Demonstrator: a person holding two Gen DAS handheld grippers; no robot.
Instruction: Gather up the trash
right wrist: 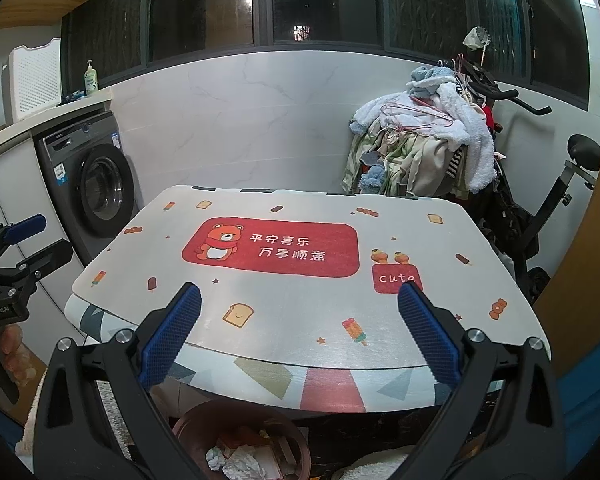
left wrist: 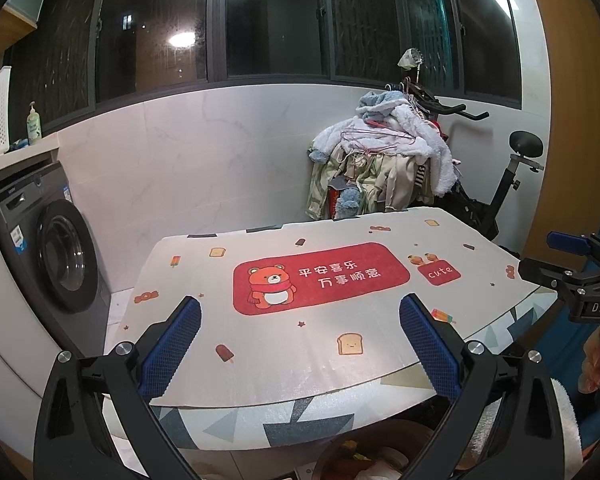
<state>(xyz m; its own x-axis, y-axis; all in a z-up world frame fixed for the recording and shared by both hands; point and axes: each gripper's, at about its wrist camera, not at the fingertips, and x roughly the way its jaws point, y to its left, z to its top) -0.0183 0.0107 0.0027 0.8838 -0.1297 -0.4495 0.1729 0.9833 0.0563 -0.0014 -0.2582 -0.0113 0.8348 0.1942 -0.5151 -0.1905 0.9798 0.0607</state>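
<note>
A brown round trash bin (right wrist: 240,440) stands on the floor below the table's near edge, holding crumpled white paper and orange scraps; its rim also shows in the left wrist view (left wrist: 364,456). My left gripper (left wrist: 300,320) is open and empty above the near edge of the table (left wrist: 308,360). My right gripper (right wrist: 300,312) is open and empty above the same table (right wrist: 300,344). Each gripper shows at the side of the other's view: the right gripper (left wrist: 560,264), the left gripper (right wrist: 28,240). I see no loose trash on the table mat.
A washing machine (right wrist: 96,188) stands under a counter at the left. A heap of clothes (right wrist: 424,140) lies on an exercise bike (right wrist: 540,208) behind the table at the right. A soap bottle (right wrist: 91,78) and white basket (right wrist: 32,80) stand on the counter.
</note>
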